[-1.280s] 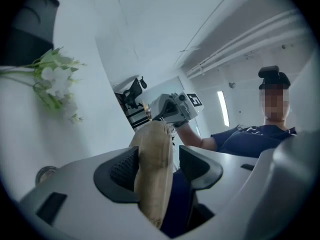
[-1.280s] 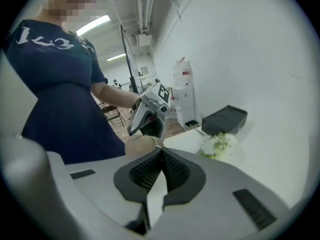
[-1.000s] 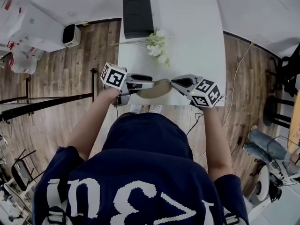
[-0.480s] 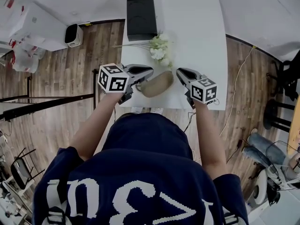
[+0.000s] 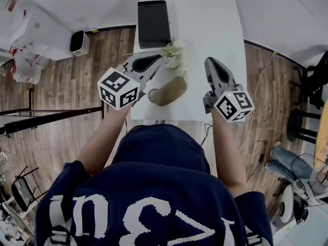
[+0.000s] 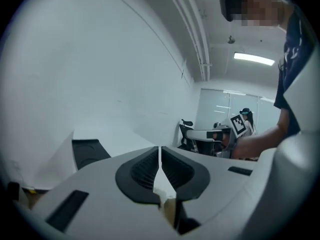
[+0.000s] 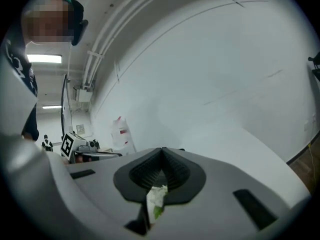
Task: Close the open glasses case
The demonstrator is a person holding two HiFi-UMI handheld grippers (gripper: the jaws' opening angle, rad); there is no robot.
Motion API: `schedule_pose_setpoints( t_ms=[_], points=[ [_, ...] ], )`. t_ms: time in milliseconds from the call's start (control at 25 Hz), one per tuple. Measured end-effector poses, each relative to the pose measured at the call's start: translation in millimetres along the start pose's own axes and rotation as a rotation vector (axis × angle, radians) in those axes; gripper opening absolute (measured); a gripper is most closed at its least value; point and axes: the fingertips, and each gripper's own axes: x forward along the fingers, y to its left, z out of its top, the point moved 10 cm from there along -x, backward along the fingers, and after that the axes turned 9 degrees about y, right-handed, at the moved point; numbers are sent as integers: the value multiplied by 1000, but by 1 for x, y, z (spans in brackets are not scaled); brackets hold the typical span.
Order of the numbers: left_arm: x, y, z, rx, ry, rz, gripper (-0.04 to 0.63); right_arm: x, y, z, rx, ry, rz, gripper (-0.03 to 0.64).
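The fingers of the left gripper (image 6: pixel 160 151) are pressed together along one thin seam, with nothing held between them. They have just finished closing; a second ago they stood wide. The fingers of the right gripper (image 7: pixel 161 153) are also together and empty after a brief part-opening and closing again. A pale and green scrap shows below their seam, most likely something on the counter behind them rather than anything gripped.

Both gripper views now look out level across the room at white walls and ceiling, not down at the work.

In the head view the two grippers are lifted and spread apart, pointing away from the person. A second ago they were low at the near edge of the counter (image 5: pixel 210 29), tips facing each other and closing in on the glasses case (image 5: pixel 168 91) from either side.

The case now lies alone on the counter close to its near edge. It sits between the two grippers as the picture shows them, just below a spray of white flowers (image 5: pixel 173 50), and appears to touch neither gripper. It reads as one smooth tan oblong with no raised lid showing. A black box (image 5: pixel 154 22) sits farther back on the counter, well apart from the case.

Judged from this, the lid has been brought down, the case looks shut, and the hands have let go and drawn back. The task appears finished, though from above it cannot be confirmed that the lid is fully latched
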Motion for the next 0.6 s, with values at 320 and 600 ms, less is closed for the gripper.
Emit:
schedule_pose_setpoints(
  t_ms=[320, 600],
  points=[
    [-35, -15, 55, 101, -203, 170, 28, -28, 41, 55, -194, -172, -50, 24],
    [-52, -18, 69, 113, -300, 240, 28, -44, 56, 73, -293, -207, -95, 23]
  ],
)
